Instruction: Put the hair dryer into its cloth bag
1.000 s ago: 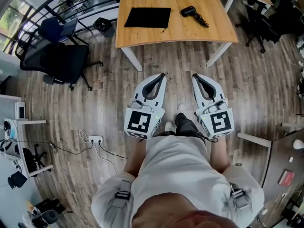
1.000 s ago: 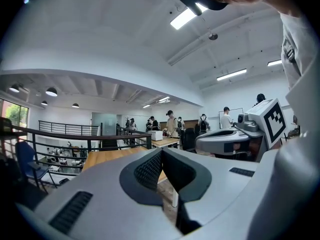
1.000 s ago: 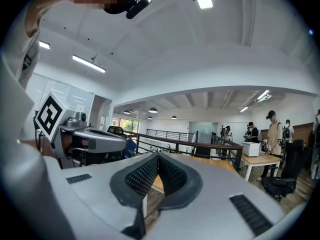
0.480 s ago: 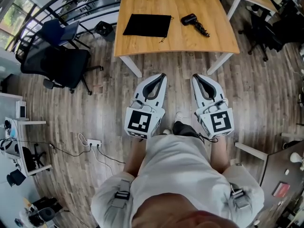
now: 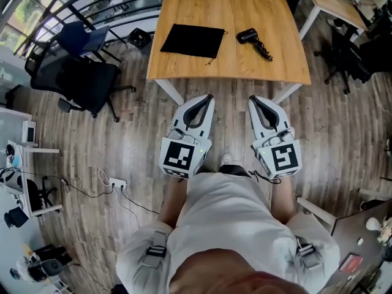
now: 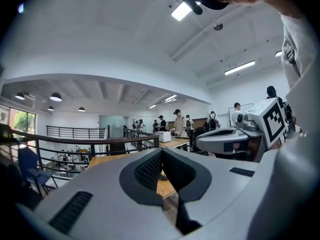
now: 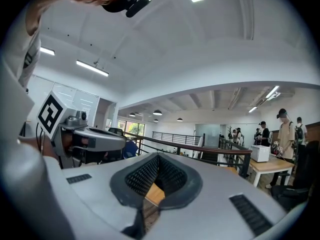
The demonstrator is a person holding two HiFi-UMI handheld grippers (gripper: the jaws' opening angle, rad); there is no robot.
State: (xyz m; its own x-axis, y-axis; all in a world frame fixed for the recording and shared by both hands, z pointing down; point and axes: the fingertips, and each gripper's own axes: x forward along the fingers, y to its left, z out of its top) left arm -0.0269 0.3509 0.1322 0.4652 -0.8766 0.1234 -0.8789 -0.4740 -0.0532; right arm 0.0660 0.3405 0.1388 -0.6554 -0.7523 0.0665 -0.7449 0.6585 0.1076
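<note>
In the head view a flat black cloth bag (image 5: 193, 40) lies on the left half of a wooden table (image 5: 226, 66). A black hair dryer (image 5: 252, 40) with its coiled cord lies to the right of the bag. Both grippers are held side by side over the floor, short of the table's near edge, pointing at it. My left gripper (image 5: 207, 98) is shut with nothing in it, and my right gripper (image 5: 256, 100) is shut and empty too. In the left gripper view the closed tips (image 6: 161, 151) frame a strip of tabletop (image 6: 165, 186). The right gripper view shows the same (image 7: 158, 156).
A black office chair (image 5: 73, 78) and a blue chair (image 5: 79, 38) stand left of the table by a railing. A power strip (image 5: 122, 180) with cables lies on the floor at the left. Another table (image 5: 334, 5) and dark chairs stand at the right. Several people stand far off (image 6: 180, 126).
The table, bag and hair dryer have come lower and nearer in the head view as the person walks toward them. Both grippers keep their pose, still shut.
</note>
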